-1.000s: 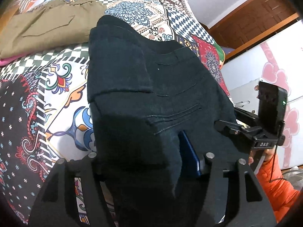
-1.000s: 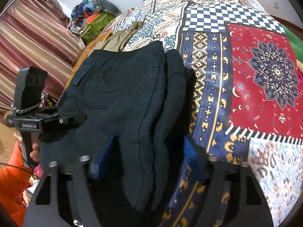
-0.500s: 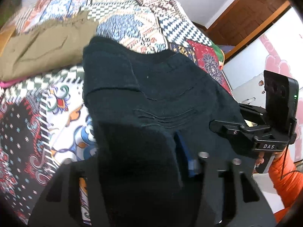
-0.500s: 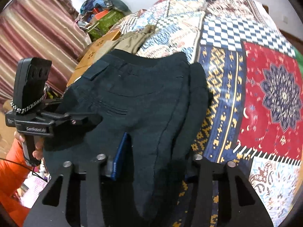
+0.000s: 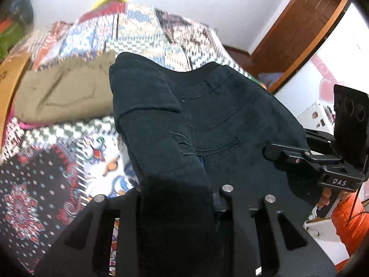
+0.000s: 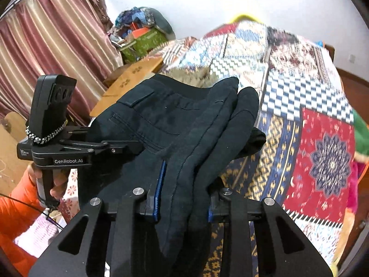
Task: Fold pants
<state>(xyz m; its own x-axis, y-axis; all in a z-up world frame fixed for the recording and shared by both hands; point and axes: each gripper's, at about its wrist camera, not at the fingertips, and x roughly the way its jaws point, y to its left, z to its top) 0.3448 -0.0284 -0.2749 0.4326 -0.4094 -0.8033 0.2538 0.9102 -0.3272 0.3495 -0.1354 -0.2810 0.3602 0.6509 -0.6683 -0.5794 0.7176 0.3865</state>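
Dark, nearly black pants [image 5: 230,115] hang bunched above a patchwork bedspread [image 5: 46,184]. My left gripper [image 5: 177,184] has a thick fold of the fabric between its jaws, which are closing and press on it. In the right wrist view my right gripper [image 6: 184,196] pinches another fold of the pants [image 6: 161,120] between its blue pads [image 6: 159,184], its jaws closing too. Each view shows the other gripper clamped at the cloth's far edge: the right one [image 5: 272,150], the left one [image 6: 124,147].
Folded khaki pants [image 5: 60,97] lie on the bed behind the dark ones. A cardboard box [image 6: 131,78] and a heap of clutter [image 6: 143,34] stand by the striped curtain [image 6: 46,46]. A person's orange sleeve [image 6: 18,196] is at the bed's near side. A wooden door [image 5: 299,34] is beyond.
Both grippers have closed from wide onto folds of the pants and risen, lifting the cloth off the bedspread. Both views now show more of the wall.
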